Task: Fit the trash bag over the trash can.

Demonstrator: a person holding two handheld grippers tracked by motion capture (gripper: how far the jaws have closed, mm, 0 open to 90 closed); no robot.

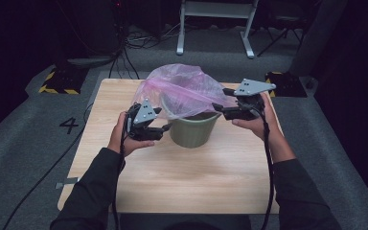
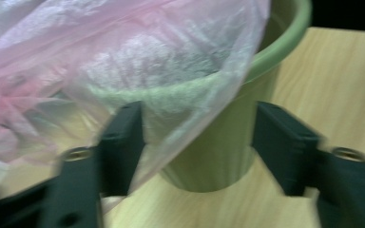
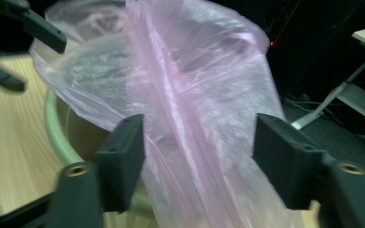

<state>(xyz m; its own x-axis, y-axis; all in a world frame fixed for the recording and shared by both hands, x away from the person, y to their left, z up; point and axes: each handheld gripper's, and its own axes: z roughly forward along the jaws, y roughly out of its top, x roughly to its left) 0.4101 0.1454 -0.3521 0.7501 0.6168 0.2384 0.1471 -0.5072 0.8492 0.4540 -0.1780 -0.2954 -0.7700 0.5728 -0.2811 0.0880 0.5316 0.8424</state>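
A green plastic bucket point(image 1: 194, 130) stands on the wooden table point(image 1: 172, 172), with a thin pink plastic bag point(image 1: 182, 88) bunched up in and over its mouth. My left gripper point(image 1: 167, 127) is open at the bucket's left side; in the left gripper view its jaws straddle the bag's hem point(image 2: 190, 118) and the bucket wall point(image 2: 218, 152). My right gripper point(image 1: 219, 108) is open at the bucket's right rim, its jaws wide on either side of a hanging fold of the bag point(image 3: 195, 142). The bucket rim point(image 3: 57, 133) shows below it.
The table stands on grey carpet marked with a "4" point(image 1: 69, 125). White desk legs point(image 1: 215, 26) and cables point(image 1: 139, 38) lie beyond the far edge. Yellow-black striped bases point(image 1: 57, 82) sit at the table's back corners.
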